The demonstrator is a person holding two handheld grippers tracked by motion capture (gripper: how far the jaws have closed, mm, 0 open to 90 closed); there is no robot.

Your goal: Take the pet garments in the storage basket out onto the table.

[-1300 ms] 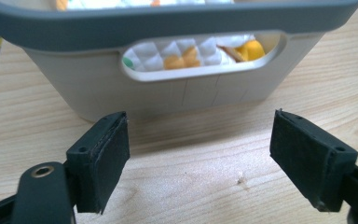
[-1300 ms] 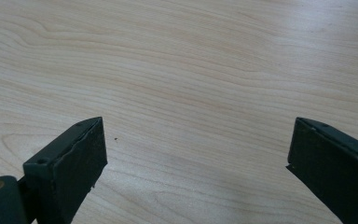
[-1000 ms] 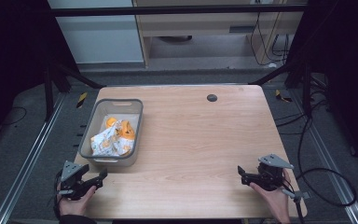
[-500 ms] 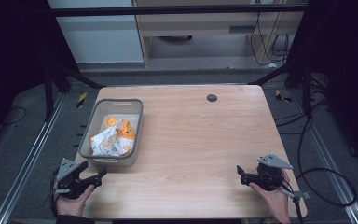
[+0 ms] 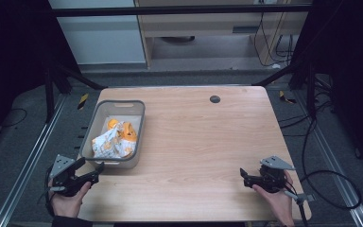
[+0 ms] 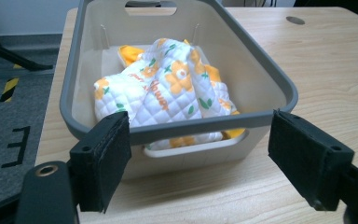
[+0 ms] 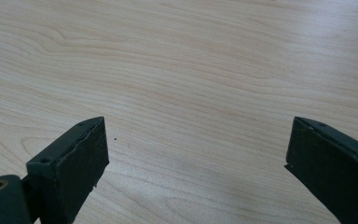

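Currently stocked: your left gripper (image 5: 89, 171) spread before the bin (image 6: 279, 84), right gripper (image 5: 247, 177) spread over bare worktop (image 5: 194, 142); quilted cloth (image 6: 168, 93) inside looks soft, light—pinch a raised fold.

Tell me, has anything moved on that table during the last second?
Hardly. The left gripper drifted slightly toward the table's near-left corner, jaws open. The right gripper stayed open over bare wood. The grey plastic bin with the orange-flowered quilted cloth kept its place.
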